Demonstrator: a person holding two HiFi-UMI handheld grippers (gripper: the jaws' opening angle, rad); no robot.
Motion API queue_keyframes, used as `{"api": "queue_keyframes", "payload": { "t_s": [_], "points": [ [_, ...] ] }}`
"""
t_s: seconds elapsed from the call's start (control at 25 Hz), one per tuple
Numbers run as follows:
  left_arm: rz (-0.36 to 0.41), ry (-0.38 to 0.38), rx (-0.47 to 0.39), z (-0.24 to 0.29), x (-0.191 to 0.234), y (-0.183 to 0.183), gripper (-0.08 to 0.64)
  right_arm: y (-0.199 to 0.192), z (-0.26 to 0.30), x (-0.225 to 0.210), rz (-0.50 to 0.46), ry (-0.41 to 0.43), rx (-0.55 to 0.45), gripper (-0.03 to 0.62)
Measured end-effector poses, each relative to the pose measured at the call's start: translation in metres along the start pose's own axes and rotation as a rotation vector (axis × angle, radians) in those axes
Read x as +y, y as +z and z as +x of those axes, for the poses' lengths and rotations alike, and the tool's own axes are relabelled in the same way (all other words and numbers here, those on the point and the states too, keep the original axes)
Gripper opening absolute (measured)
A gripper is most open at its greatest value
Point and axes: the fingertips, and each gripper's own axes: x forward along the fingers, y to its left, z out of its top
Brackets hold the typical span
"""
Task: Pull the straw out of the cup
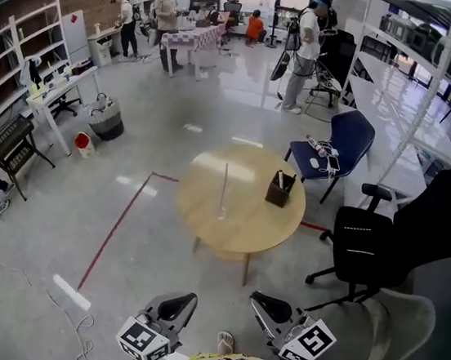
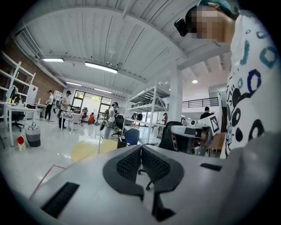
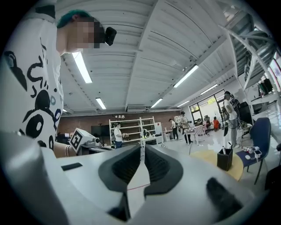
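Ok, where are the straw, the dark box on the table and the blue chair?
straw [image 1: 224,185]: head view, mid-shaft.
dark box [image 1: 278,193]: head view, front face.
blue chair [image 1: 353,134]: head view, backrest.

One round desk carries one straw, upright near its middle, and one dark box toward its right edge. Three chairs stand right of it: one blue chair, one black chair, one pale chair. There are two grippers, the left gripper and the right gripper.

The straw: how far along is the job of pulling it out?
Nothing done: the straw stands upright on the round table. Nothing in hand: left tool and right tool are shut, empty, far from it. Still to do: approach, grip, pull.
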Motion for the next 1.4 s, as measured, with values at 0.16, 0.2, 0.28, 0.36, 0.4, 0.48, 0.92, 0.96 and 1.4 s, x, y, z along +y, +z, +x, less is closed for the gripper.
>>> {"api": "queue_keyframes", "payload": {
  "t_s": [0.16,0.2,0.28,0.36,0.4,0.48,0.92,0.96,1.4],
  "points": [
    [0.011,0.034,-0.01,0.029,0.016,0.009,0.015,0.002,0.011,-0.034,0.005,0.022,0.0,0.028],
    [0.009,0.038,-0.012,0.035,0.017,0.01,0.015,0.002,0.012,-0.041,0.008,0.026,0.0,0.028],
    [0.002,0.047,-0.016,0.044,0.021,0.01,0.015,0.003,0.016,-0.053,0.011,0.031,-0.002,0.029],
    [-0.003,0.051,-0.015,0.052,0.026,0.013,0.015,0.006,0.022,-0.062,0.012,0.034,-0.011,0.028],
    [-0.006,0.05,-0.013,0.056,0.028,0.014,0.015,0.006,0.025,-0.066,0.015,0.034,-0.015,0.028],
    [-0.012,0.048,-0.004,0.06,0.03,0.016,0.015,0.005,0.03,-0.073,0.027,0.031,-0.013,0.029],
    [-0.012,0.056,0.035,0.112,0.079,0.017,0.015,-0.004,0.066,-0.135,0.055,0.005,-0.001,0.029],
    [-0.011,0.053,0.037,0.118,0.088,0.019,0.015,-0.004,0.074,-0.142,0.053,0.003,0.004,0.029],
    [0.034,-0.016,0.088,0.201,0.203,0.054,0.015,0.019,0.18,-0.236,0.043,-0.055,0.013,0.029]
  ]
}}
